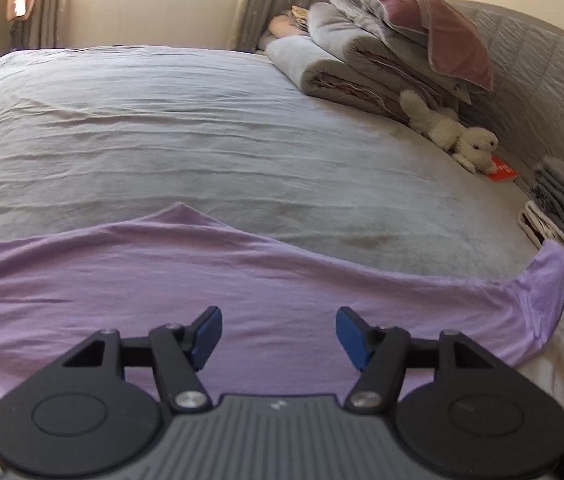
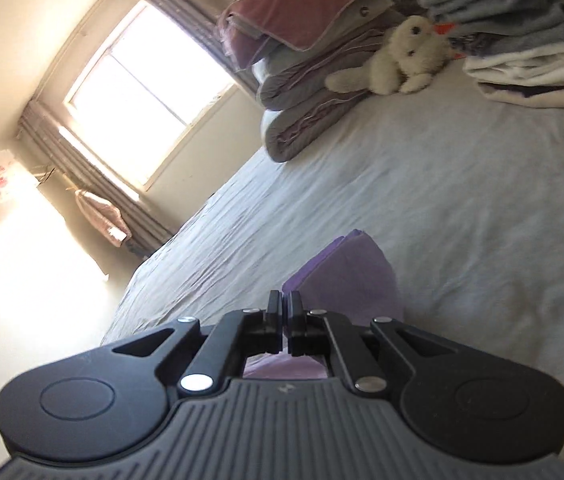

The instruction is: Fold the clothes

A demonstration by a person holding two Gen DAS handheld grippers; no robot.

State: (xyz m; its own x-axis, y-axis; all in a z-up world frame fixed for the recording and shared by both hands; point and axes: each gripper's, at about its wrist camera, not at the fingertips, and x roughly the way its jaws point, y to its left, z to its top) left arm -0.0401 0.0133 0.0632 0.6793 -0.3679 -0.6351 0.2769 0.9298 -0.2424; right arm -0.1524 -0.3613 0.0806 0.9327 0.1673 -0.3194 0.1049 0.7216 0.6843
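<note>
Both wrist views face the bed (image 1: 162,120) closely — right view rolled.

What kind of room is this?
It looks like a bedroom. There is a big bed with a grey sheet, folded blankets with a pillow on top, and a fluffy white toy animal by the padded headboard. A purple garment lies spread on the bed.

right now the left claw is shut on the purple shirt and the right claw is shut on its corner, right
Not quite: the left claw is open, its blue pads spread apart above the purple shirt, as the left wrist view shows. The right claw is indeed shut on a corner of that shirt.
</note>
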